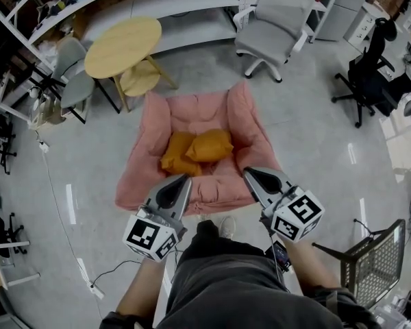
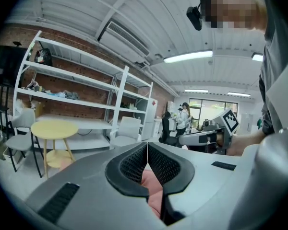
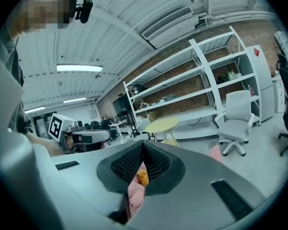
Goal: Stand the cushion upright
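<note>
Two orange cushions lie on the seat of a pink floor sofa (image 1: 192, 108). One cushion (image 1: 209, 144) rests partly on the other (image 1: 177, 155), and both lean toward the backrest. My left gripper (image 1: 187, 177) hovers over the sofa's near edge with its jaws shut and nothing in them. My right gripper (image 1: 247, 173) hangs beside it, also shut and empty. In the left gripper view the closed pads (image 2: 147, 145) meet, with pink sofa fabric (image 2: 153, 182) below them. In the right gripper view the closed gripper (image 3: 143, 143) has a sliver of orange cushion (image 3: 142, 177) showing under it.
A round yellow table (image 1: 123, 46) and a grey chair (image 1: 72, 74) stand beyond the sofa's left. A grey office chair (image 1: 274, 22) is behind it, a black one (image 1: 373, 74) at far right. A black wire basket (image 1: 373, 262) sits near my right. White shelving lines the wall.
</note>
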